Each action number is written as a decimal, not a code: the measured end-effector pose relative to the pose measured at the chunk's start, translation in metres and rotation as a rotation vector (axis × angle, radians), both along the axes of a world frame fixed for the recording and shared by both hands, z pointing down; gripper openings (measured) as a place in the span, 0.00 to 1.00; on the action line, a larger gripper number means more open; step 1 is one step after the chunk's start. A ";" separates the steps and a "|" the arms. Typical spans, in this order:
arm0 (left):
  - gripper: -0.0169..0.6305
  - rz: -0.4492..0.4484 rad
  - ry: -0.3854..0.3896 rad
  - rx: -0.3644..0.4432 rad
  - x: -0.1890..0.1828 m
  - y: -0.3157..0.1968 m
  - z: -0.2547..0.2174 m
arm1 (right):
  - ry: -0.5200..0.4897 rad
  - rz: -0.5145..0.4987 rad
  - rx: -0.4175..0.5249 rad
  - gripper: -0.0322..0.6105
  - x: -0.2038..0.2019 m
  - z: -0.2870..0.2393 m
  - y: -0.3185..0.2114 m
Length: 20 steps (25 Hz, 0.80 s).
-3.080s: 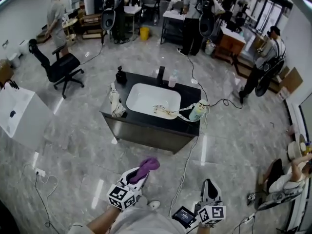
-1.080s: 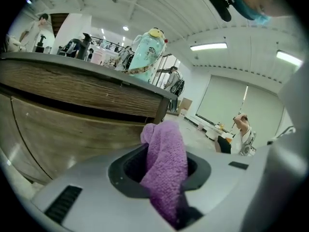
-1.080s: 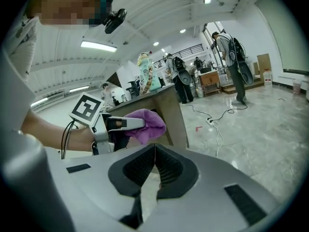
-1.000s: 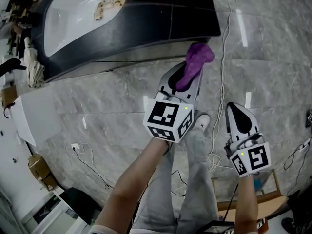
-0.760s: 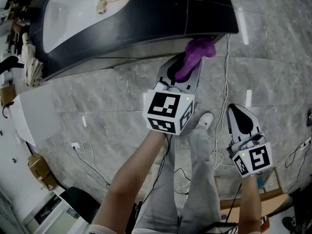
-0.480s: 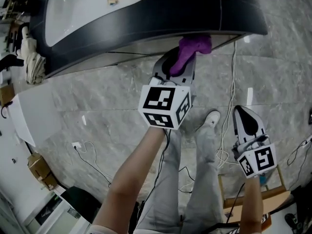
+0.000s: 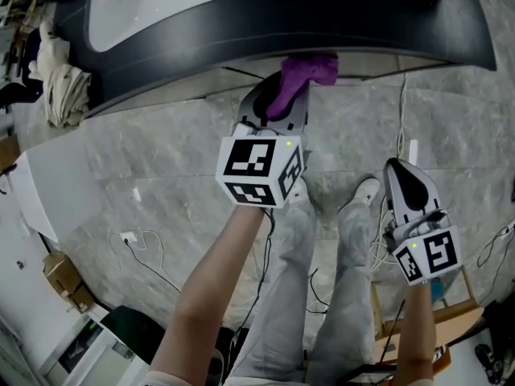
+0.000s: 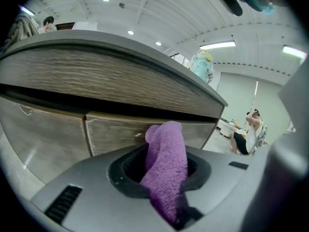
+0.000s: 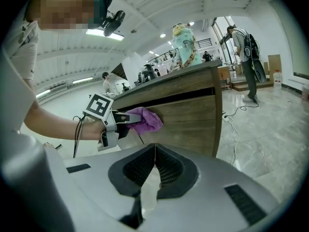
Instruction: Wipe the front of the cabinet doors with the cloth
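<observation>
My left gripper [image 7: 278, 107] is shut on a purple cloth [image 7: 302, 75], whose free end presses against the cabinet front under the black countertop [image 7: 265, 22]. In the left gripper view the purple cloth [image 8: 166, 170] sticks up between the jaws, right at the wood-grain cabinet doors [image 8: 145, 134]. The right gripper view shows the purple cloth [image 9: 145, 120] touching the right cabinet door [image 9: 188, 122]. My right gripper [image 7: 410, 187] hangs low at the right, jaws shut and empty, away from the cabinet.
A white sink basin [image 7: 161, 2] is set into the countertop. A cream rag [image 7: 60, 75] hangs at the cabinet's left end. Cables [image 7: 398, 127] trail over the marble floor by my feet. A green bottle [image 9: 184, 45] stands on the countertop. People stand in the background.
I walked from across the room up to the cabinet. In the last second the left gripper carried the cloth forward until it met the cabinet front. The right gripper stayed low.
</observation>
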<state>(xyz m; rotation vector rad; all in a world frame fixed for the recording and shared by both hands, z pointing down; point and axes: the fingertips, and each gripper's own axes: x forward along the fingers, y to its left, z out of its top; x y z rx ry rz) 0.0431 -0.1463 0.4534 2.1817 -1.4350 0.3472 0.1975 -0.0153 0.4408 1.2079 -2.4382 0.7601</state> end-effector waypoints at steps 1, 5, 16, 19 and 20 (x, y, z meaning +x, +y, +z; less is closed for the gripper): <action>0.18 -0.008 -0.009 0.000 -0.013 0.000 0.000 | -0.002 -0.004 0.005 0.09 -0.008 -0.002 -0.002; 0.18 -0.029 -0.049 0.004 -0.057 0.001 0.001 | -0.023 -0.012 0.007 0.09 -0.033 -0.007 -0.006; 0.18 -0.109 -0.110 0.000 -0.084 0.035 0.018 | -0.030 -0.051 0.019 0.09 -0.015 -0.001 0.002; 0.18 -0.018 -0.043 0.012 -0.026 0.052 0.021 | -0.028 -0.022 0.000 0.09 0.027 0.004 0.007; 0.18 0.014 -0.031 0.004 -0.002 0.057 0.025 | -0.029 -0.011 -0.007 0.09 0.042 0.004 0.010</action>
